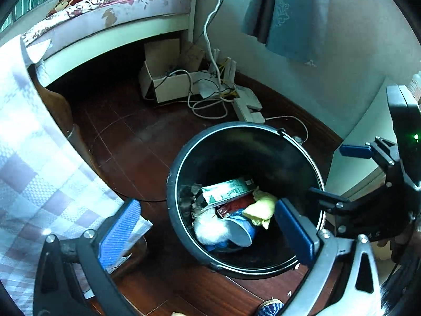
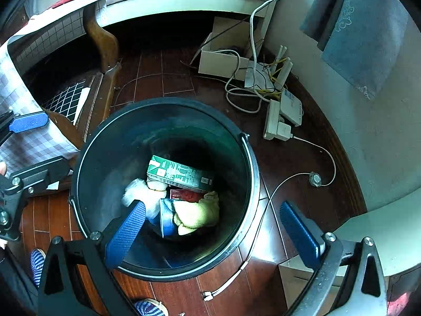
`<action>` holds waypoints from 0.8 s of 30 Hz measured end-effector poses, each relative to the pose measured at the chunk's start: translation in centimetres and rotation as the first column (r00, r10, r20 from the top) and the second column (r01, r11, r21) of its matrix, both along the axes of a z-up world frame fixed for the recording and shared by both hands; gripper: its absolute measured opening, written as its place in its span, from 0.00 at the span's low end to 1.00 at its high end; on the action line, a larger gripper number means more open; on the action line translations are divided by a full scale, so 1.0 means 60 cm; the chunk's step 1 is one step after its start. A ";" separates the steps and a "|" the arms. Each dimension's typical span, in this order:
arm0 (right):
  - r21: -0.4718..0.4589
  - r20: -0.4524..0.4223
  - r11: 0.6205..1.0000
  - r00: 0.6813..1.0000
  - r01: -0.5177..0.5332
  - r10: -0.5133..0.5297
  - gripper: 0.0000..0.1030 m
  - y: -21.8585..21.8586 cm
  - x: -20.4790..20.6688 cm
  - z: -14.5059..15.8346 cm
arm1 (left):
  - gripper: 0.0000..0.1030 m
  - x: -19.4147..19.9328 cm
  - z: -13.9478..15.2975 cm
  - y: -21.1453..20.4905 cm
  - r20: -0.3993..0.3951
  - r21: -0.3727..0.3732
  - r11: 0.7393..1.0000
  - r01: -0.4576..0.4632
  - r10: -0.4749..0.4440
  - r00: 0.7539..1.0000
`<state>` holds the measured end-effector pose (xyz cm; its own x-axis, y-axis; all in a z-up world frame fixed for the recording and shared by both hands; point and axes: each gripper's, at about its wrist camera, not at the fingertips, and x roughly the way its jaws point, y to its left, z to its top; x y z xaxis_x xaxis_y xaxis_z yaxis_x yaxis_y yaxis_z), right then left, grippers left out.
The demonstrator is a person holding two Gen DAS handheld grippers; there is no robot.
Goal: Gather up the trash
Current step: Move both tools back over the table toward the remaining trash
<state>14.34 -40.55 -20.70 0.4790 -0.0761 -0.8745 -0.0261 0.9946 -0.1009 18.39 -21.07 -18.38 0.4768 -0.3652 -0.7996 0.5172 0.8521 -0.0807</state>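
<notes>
both grippers, left gripper (image 1: 208,226) and right gripper (image 2: 213,226), hang released and empty over the bin (image 2: 100,142), whose near rim a lowered finger could catch and tip.

Both wrist views look steeply down, close above the black bin (image 1: 247,200): left from its seven o'clock, right nearly overhead. Shared: bin, floor, cables (image 2: 252,89), bed (image 1: 110,18) at twelve o'clock.
</notes>
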 end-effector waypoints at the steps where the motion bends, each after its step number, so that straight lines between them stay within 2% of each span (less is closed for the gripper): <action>1: -0.003 -0.001 1.000 1.000 -0.003 0.003 0.99 0.002 -0.002 0.000 | 0.99 0.003 0.000 0.000 0.004 0.001 1.000 -0.003 0.003 1.000; 9: -0.013 0.013 1.000 1.000 -0.024 0.024 0.99 0.023 -0.002 0.007 | 0.99 0.000 0.013 0.004 0.018 -0.003 1.000 -0.004 0.004 1.000; 24: -0.003 0.096 1.000 0.995 -0.015 0.015 0.99 0.052 -0.041 0.073 | 0.99 -0.038 0.058 0.041 0.063 -0.017 0.999 -0.046 0.047 0.997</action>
<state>11.87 -37.45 -16.31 0.5616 -0.0704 -0.8244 -0.0310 0.9939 -0.1060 16.12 -18.60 -14.87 0.5432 -0.3533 -0.7616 0.4813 0.8743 -0.0624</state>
